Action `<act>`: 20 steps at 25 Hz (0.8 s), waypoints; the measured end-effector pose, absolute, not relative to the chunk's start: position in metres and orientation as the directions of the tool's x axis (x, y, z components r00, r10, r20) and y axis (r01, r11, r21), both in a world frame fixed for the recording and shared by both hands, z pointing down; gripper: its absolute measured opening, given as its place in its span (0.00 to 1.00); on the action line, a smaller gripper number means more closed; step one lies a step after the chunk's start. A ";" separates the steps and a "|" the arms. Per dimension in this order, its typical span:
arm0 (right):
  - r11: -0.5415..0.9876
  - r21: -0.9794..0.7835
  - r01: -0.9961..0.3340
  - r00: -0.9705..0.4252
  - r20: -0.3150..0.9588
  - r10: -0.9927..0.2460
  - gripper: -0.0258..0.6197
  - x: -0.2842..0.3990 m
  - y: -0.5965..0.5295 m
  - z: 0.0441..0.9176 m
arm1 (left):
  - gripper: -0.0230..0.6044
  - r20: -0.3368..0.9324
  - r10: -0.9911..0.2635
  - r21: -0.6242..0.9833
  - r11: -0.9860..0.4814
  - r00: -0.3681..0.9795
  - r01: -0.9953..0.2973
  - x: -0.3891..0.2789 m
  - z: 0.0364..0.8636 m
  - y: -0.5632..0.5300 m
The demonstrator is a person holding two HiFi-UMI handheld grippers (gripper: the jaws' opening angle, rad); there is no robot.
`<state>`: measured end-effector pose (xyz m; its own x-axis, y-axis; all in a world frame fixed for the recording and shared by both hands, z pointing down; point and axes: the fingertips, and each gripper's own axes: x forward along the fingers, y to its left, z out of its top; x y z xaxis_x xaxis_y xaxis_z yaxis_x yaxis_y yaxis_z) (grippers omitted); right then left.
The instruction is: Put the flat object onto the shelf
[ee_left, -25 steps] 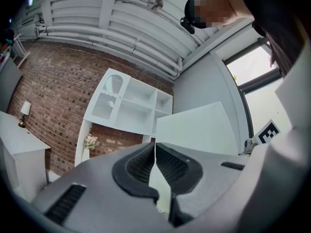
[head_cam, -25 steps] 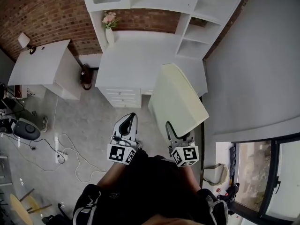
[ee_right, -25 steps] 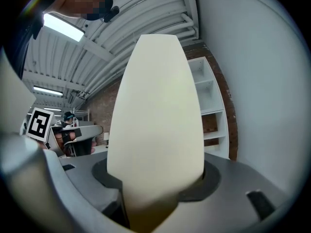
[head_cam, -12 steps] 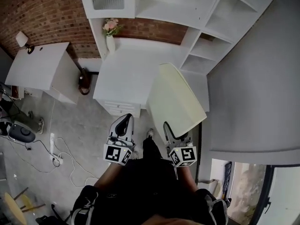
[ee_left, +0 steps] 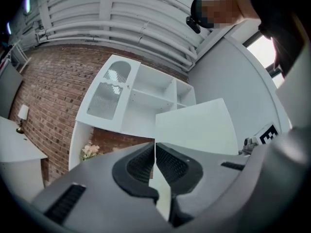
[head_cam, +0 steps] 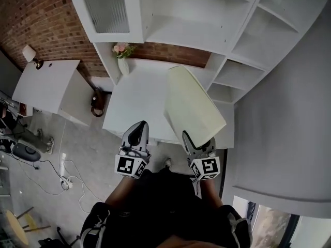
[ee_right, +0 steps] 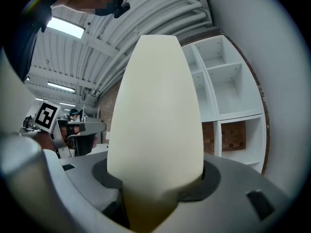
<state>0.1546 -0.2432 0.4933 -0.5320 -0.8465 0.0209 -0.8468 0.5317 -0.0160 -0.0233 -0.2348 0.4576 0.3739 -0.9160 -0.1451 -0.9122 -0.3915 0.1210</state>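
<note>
The cream pad [head_cam: 192, 107], upright at frame centre before the white shelf [head_cam: 178, 35], looks light and squashy, so pinching its lower edge, as the right gripper [head_cam: 199, 144] does, seems apt, while the left gripper [head_cam: 137, 134] is closed on nothing.

A red brick wall [head_cam: 36, 14] fills the upper left, a white table [head_cam: 44, 84] stands below it, cables [head_cam: 64, 177] lie on the grey floor [head_cam: 88, 138].
</note>
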 end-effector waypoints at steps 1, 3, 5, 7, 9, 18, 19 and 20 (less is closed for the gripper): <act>0.537 -0.004 -0.844 -0.537 0.029 -0.843 0.49 0.158 -0.255 0.495 | 0.06 -0.150 -0.919 0.118 -0.383 0.365 -0.916 -0.022 0.457 -0.244; 0.534 0.014 -0.846 -0.532 0.049 -0.845 0.49 0.162 -0.276 0.497 | 0.06 -0.152 -0.925 0.115 -0.366 0.348 -0.923 -0.024 0.455 -0.261; 0.520 0.018 -0.854 -0.519 0.054 -0.853 0.49 0.164 -0.287 0.497 | 0.06 -0.150 -0.929 0.114 -0.356 0.338 -0.928 -0.031 0.454 -0.273; 0.508 0.027 -0.861 -0.506 0.046 -0.861 0.49 0.162 -0.293 0.493 | 0.06 -0.152 -0.930 0.119 -0.354 0.336 -0.928 -0.041 0.454 -0.285; 0.491 0.068 -0.869 -0.489 0.047 -0.871 0.49 0.160 -0.303 0.486 | 0.06 -0.156 -0.928 0.129 -0.360 0.339 -0.924 -0.050 0.452 -0.301; 0.351 0.440 -0.827 -0.357 0.073 -0.931 0.49 0.142 -0.329 0.412 | 0.06 -0.158 -0.903 0.144 -0.421 0.399 -0.895 -0.076 0.446 -0.343; 0.334 0.470 -0.817 -0.342 0.069 -0.937 0.49 0.139 -0.331 0.405 | 0.06 -0.159 -0.901 0.149 -0.426 0.403 -0.893 -0.080 0.448 -0.346; 0.319 0.491 -0.810 -0.329 0.069 -0.942 0.49 0.138 -0.332 0.400 | 0.06 -0.161 -0.900 0.155 -0.429 0.405 -0.890 -0.083 0.450 -0.348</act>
<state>0.1380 -0.3323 0.4000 -0.3289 -0.9418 0.0690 -0.8104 0.3191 0.4913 -0.0834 -0.3480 0.4502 0.4054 -0.8999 -0.1608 -0.8902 -0.4287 0.1545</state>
